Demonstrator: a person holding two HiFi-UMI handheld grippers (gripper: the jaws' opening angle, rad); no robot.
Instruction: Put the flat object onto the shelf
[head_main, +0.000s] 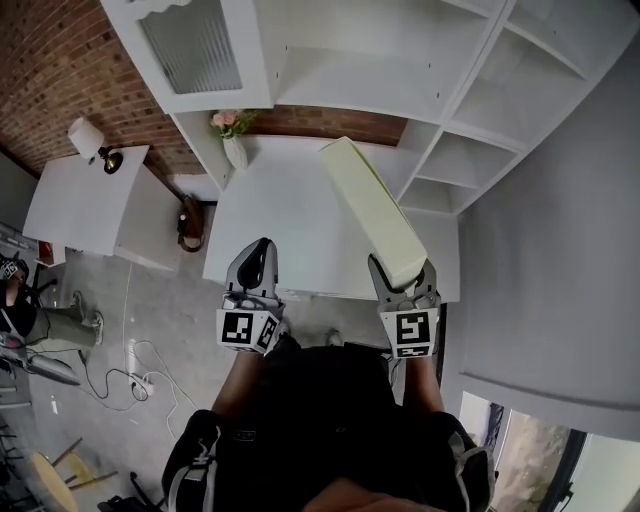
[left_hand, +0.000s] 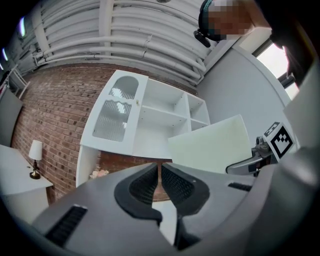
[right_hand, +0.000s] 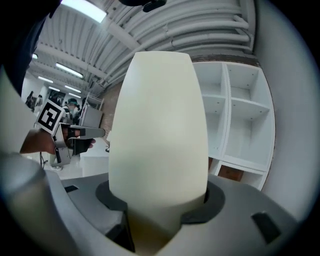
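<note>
The flat object is a thick cream board, and my right gripper is shut on its near end. The board tilts up and away over the white tabletop toward the white shelf unit. In the right gripper view the board fills the middle and hides the jaw tips, with open shelf compartments to its right. My left gripper hovers beside it at the table's near edge, shut with nothing held. The left gripper view shows the pads almost touching, the board and the shelf beyond.
A vase of pink flowers stands at the table's back left corner. A glass-fronted cabinet door hangs above it. A side table with a lamp sits to the left before a brick wall. Cables lie on the floor.
</note>
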